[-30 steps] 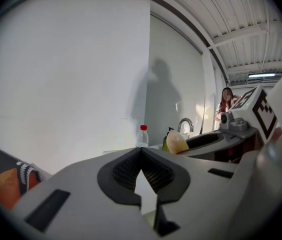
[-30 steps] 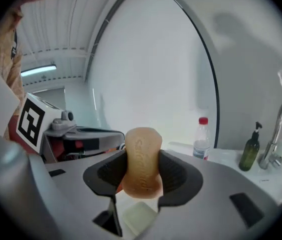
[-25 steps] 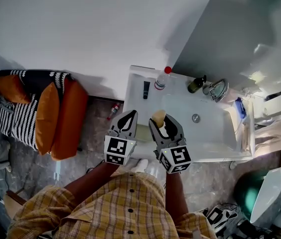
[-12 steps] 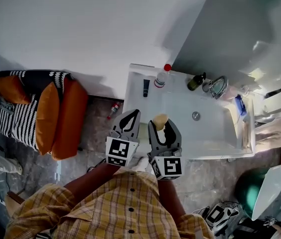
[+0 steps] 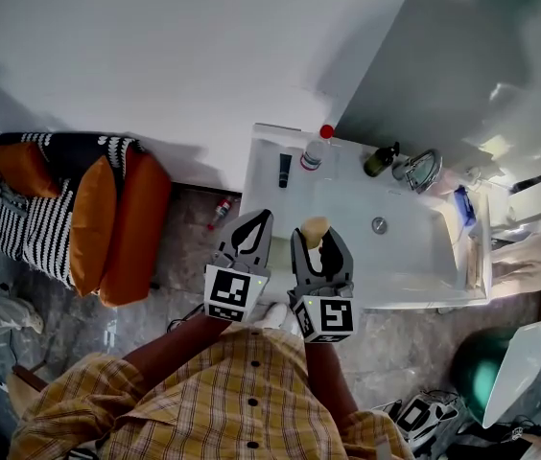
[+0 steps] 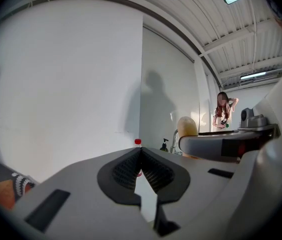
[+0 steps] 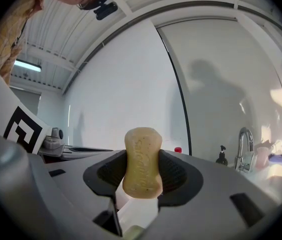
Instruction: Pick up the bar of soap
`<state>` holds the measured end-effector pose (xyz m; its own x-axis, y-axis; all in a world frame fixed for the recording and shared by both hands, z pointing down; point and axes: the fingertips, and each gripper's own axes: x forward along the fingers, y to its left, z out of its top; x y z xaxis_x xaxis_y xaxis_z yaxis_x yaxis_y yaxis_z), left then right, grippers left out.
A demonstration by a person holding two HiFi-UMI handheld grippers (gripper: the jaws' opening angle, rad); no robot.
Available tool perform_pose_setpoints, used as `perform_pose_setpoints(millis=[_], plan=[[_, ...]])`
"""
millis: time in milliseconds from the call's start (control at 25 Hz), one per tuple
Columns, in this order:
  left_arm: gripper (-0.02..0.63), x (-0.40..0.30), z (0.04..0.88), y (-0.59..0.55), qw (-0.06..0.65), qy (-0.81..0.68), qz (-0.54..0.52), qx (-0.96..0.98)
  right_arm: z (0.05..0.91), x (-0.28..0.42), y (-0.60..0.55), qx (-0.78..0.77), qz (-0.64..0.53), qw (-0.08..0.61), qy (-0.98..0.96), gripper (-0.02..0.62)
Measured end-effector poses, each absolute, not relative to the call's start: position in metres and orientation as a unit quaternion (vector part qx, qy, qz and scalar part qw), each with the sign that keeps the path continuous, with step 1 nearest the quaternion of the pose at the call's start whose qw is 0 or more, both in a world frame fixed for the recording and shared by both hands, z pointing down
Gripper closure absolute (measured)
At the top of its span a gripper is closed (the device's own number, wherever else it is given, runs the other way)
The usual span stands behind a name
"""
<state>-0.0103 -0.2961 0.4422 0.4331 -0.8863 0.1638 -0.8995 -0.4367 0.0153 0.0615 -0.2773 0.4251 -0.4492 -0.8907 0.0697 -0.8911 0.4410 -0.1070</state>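
Note:
A tan oval bar of soap (image 7: 142, 163) stands upright between the pads of my right gripper (image 7: 142, 171), which is shut on it. In the head view the bar of soap (image 5: 315, 230) sticks up from the right gripper (image 5: 315, 242) above the front left of the white sink counter (image 5: 270, 166). My left gripper (image 5: 252, 230) hovers just to its left, its jaws shut with nothing between them. The left gripper view shows its dark pads (image 6: 141, 170) touching, and the soap (image 6: 187, 128) off to the right.
On the counter stand a red-capped bottle (image 5: 316, 149), a dark tube (image 5: 284, 171), a dark pump bottle (image 5: 380, 160) and a chrome tap (image 5: 420, 171) behind the basin drain (image 5: 379, 225). Orange cushions (image 5: 117, 223) lie at left. A white toilet (image 5: 510, 372) stands at lower right.
The right gripper has swung a little leftward with the soap still in it, its marker cube now squarer to the camera. The left gripper has barely moved.

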Motion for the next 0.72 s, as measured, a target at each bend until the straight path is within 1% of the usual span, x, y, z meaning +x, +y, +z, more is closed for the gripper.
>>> perform_pose_setpoints(millis=[720], plan=[[0.597,-0.0102,0.4436,-0.2899,0.038,-0.524,0.069,0.848,0.4341,0.0636,-0.2807,0.525,0.068,0.010,-0.848,0.383]])
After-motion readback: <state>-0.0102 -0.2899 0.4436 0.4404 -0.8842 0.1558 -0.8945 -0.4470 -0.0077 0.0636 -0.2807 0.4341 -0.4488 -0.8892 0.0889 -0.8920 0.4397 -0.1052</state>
